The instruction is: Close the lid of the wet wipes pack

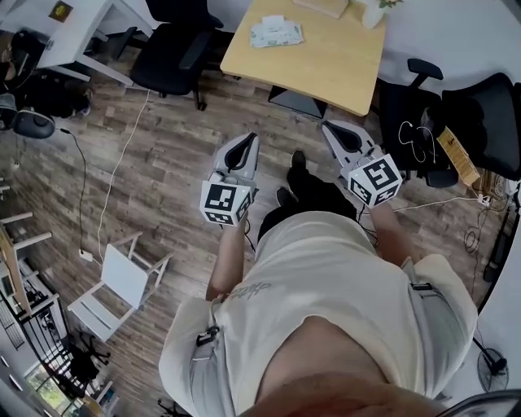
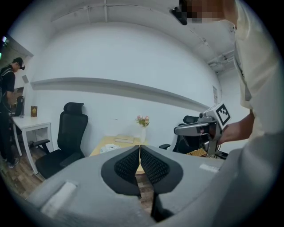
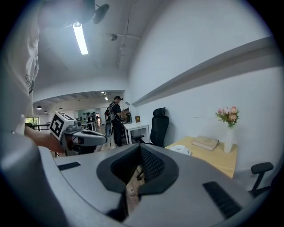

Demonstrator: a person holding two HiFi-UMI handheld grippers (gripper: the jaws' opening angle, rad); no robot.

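Stage: approach not begun. You stand on the wood floor, well short of the bench.
Wet wipes pack: lies flat near the bench's far left part, well apart from both grippers.
Lid: too small to tell whether it's up or down.
Left gripper: jaws together, nothing between them, held at waist height and pointing forward.
Right gripper: jaws also pressed together at the tips, empty, pointing forward.
Direction: the pack is ahead of you, between the two grippers' lines. It sits left of the jaws in the left gripper view and right of them in the right gripper view.
Long axis: runs roughly across your view, slightly tilted.
Nearer gripper: about equal, I judge; neither has a clear edge.
Next, as a guess: you'd have to step up to the bench first.
Nearby: a book lies further back on the bench.
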